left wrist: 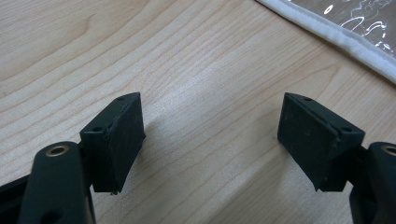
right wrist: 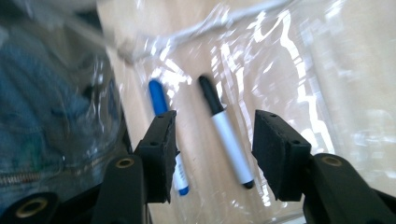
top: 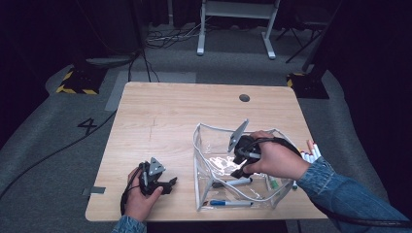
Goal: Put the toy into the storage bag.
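Black-capped marker [right wrist: 224,140] lying flat inside clear plastic pouch [top: 204,160], beside blue-capped marker [right wrist: 161,105]. Light, stiff, smooth barrel, likely slippery; best gripped mid-barrel. Right gripper [right wrist: 212,144] wide, empty, above it. Left gripper [left wrist: 212,140] half-open, empty, over wooden table [left wrist: 187,70].

desk [top: 170,116]: pale wood grain | pouch [top: 204,145]: clear, white trim | marker [right wrist: 226,135]: white, black cap | marker [right wrist: 159,98]: white, blue cap | tongs [right wrist: 212,149]: black | sleeve [top: 340,189]: blue denim | floor [top: 48,145]: grey

Pouch walls [top: 199,160] — bare tabletop [top: 160,116] leftward
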The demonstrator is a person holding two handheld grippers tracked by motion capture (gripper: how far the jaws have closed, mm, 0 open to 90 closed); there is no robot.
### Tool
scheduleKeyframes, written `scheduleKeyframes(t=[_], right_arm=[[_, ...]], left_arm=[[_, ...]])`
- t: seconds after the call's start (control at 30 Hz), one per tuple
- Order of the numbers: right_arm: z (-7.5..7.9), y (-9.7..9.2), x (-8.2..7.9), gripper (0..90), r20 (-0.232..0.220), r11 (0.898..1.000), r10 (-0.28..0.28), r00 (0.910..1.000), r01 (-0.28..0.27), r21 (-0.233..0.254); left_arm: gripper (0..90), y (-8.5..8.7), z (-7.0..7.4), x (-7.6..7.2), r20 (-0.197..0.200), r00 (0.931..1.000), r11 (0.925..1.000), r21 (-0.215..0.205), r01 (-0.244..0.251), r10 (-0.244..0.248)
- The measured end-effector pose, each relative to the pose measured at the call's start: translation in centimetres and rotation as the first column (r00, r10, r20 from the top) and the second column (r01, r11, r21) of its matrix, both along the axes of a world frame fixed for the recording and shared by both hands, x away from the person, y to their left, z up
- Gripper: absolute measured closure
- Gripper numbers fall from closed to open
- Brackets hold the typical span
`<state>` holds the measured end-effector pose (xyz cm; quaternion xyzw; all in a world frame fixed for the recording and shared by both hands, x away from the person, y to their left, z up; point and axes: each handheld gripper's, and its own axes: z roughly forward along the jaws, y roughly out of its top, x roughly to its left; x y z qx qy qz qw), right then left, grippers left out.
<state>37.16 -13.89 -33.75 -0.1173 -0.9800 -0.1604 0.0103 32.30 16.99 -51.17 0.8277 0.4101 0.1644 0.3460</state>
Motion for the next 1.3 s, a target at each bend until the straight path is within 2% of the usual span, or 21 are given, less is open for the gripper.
scheduleKeyframes(t=[0.1,0.23,0.4,0.53,0.57,0.67,0.77,1.1,1.3], right_arm=[[1.6,-0.8,0.4,50.5,0.041,0.997,-0.04,0.9984,0.037,0.069],[3.6,-2.1,0.9,50.9,0.099,0.984,-0.1,0.99,0.084,0.155],[5.6,-4.3,2.1,52.4,0.158,0.962,-0.184,0.97,0.145,0.23],[6.6,-6.2,3.2,52.2,0.173,0.941,-0.255,0.9513,0.203,0.271],[6.9,-6.7,3.6,52.2,0.176,0.931,-0.283,0.9427,0.227,0.285],[7.2,-7.8,4.3,52.2,0.18,0.915,-0.332,0.9258,0.27,0.301],[7.2,-9.2,5.1,52.3,0.182,0.892,-0.387,0.9041,0.316,0.325],[6.7,-13.9,6.9,52.3,0.187,0.813,-0.544,0.8177,0.459,0.357],[5.1,-16.4,8.1,52.5,0.167,0.768,-0.617,0.7694,0.541,0.344]], left_arm=[[23.1,0.0,0.0,0.0,0.0,1.0,1.0,0.0,0.0,0.0],[23.1,0.0,0.0,0.0,0.0,1.0,1.0,0.0,0.0,0.0],[23.1,0.0,0.0,0.0,0.0,1.0,1.0,0.0,0.0,0.0],[23.1,0.0,0.0,0.0,0.0,1.0,1.0,0.001,0.0,0.0],[23.1,0.0,0.0,0.0,0.0,1.0,1.0,0.001,0.0,0.0],[23.1,0.0,0.0,0.0,0.0,1.0,1.0,0.0,-0.001,0.001],[23.1,0.0,0.0,0.0,0.0,1.0,1.0,0.0,0.0,0.0],[23.1,0.0,0.0,0.0,0.0,1.0,1.0,0.0,-0.001,0.001],[23.1,0.0,0.0,0.0,-0.001,1.0,1.0,0.0,-0.001,0.001]])
